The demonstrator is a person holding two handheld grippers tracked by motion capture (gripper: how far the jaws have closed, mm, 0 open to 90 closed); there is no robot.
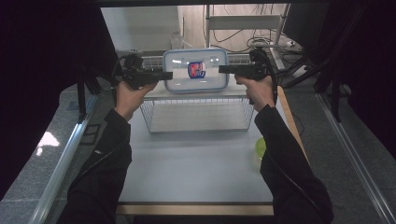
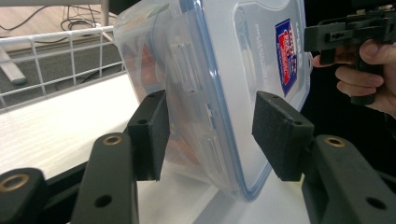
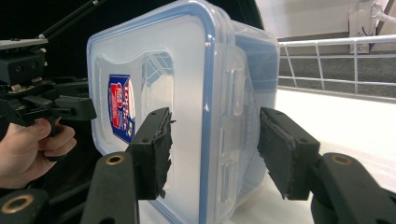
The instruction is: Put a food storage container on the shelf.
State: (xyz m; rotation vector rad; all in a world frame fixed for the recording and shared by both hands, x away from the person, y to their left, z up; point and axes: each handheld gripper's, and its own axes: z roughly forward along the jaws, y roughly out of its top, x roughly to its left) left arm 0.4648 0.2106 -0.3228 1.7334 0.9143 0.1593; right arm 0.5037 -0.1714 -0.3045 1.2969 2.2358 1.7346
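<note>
I see plastic box (image 1: pixel 195 70) on edge between both grippers: left gripper (image 2: pixel 208 135) apart, right gripper (image 3: pixel 212 151) apart, pads (image 2: pixel 280 133) not pressing.

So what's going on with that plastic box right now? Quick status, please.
Left gripper and right gripper straddle the box's end latches, pads apart. Lidded box stands on edge on the wire rack. Nothing blocking.

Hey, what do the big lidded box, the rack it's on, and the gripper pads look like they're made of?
Box: clear glossy plastic; contents show dimly through, blue seal rim.
Rack: white-coated metal wire, seemingly; thin welded grid.
Pads: matte black foam or rubber; frayed, grainy edges.
</note>
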